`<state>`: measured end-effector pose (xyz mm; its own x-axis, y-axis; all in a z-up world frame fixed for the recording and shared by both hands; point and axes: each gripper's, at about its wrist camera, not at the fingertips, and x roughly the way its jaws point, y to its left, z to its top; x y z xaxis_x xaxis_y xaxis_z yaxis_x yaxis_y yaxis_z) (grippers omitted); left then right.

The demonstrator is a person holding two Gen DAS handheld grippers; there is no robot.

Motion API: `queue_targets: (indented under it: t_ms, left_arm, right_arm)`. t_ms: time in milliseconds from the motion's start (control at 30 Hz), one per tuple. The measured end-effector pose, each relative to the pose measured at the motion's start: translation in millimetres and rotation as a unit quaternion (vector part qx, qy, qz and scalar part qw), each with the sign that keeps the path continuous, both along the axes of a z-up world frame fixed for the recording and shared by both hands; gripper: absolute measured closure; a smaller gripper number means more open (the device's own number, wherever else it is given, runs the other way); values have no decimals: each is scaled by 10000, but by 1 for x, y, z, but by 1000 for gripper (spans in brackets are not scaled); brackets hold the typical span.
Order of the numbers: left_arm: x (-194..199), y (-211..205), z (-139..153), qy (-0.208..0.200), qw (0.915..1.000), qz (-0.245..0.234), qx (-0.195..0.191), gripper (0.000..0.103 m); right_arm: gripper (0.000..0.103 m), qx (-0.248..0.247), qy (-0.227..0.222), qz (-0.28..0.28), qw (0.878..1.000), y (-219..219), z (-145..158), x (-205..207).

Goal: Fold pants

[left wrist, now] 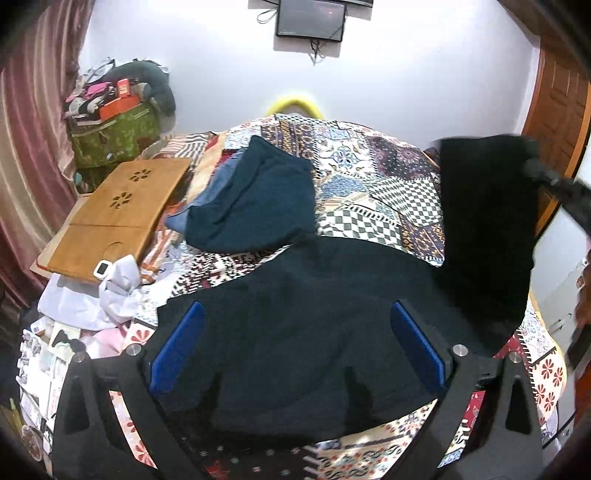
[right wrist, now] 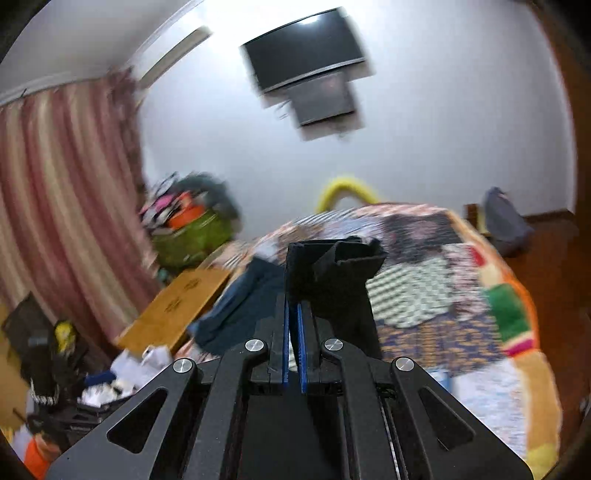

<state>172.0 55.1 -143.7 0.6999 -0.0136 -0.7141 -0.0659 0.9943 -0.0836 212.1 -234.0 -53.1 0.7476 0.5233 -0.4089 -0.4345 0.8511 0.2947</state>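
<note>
**Dark pants half lifted off the quilt**

Blue pads of our left gripper (left wrist: 295, 347) stood wide apart in the foreground of the left view, with nothing pinched between them. Under and beyond them we saw the black pants (left wrist: 317, 332) spread across the patchwork quilt (left wrist: 373, 184) on the bed, the cloth filling the gap between the two fingers without being pressed by either. Toward the right of that view one part of the pants rose off the bed in a tall dark fold, carried up by our right gripper (left wrist: 535, 170), whose black body came in from the right edge.

From the right view we saw that gripper (right wrist: 294, 291) with its jaws drawn together, clamped on the pants (right wrist: 332, 277); a crumpled end of the fabric stuck up past the fingertips and the rest hung down on the right side of the fingers. That picture was smeared, so finer detail of the room was lost to us.

Farther back on the quilt lay a dark teal garment (left wrist: 255, 203) over something blue denim (left wrist: 218, 192), well apart from the black pants. Left of them sat a wooden lap tray (left wrist: 118, 210), with crumpled white paper (left wrist: 118, 291) just beside its near edge. On the white wall behind hung a screen (left wrist: 312, 18).
</note>
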Motion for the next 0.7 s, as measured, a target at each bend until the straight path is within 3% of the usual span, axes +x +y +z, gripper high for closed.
queue_targets:
  t_ms: [133,267,367,600,700]
  left_arm:
    - [-10,12,-2,37,9999,117,-25,1]
    - [-19,21,-6,106,9998,195,-11,1]
    - [-23,23,-9,157,9996,222,-5,1]
    - [-14,17,-11,195,9996,170,-86,1]
    - [-6,8,-6,146,9999,73,-16,1]
  right_arm:
    - [100,-307,474,699,9960,61,-40,-2]
    - [99,-775,1216,1481,9784,115,-98,-13]
    - [99,-1040,1542,1822,9655,128,-127,-26]
    - [95,-1031,2138,2225,9456,114,-130,-25]
    - [89,-1155,2033,2349,9435,108,-121,-37]
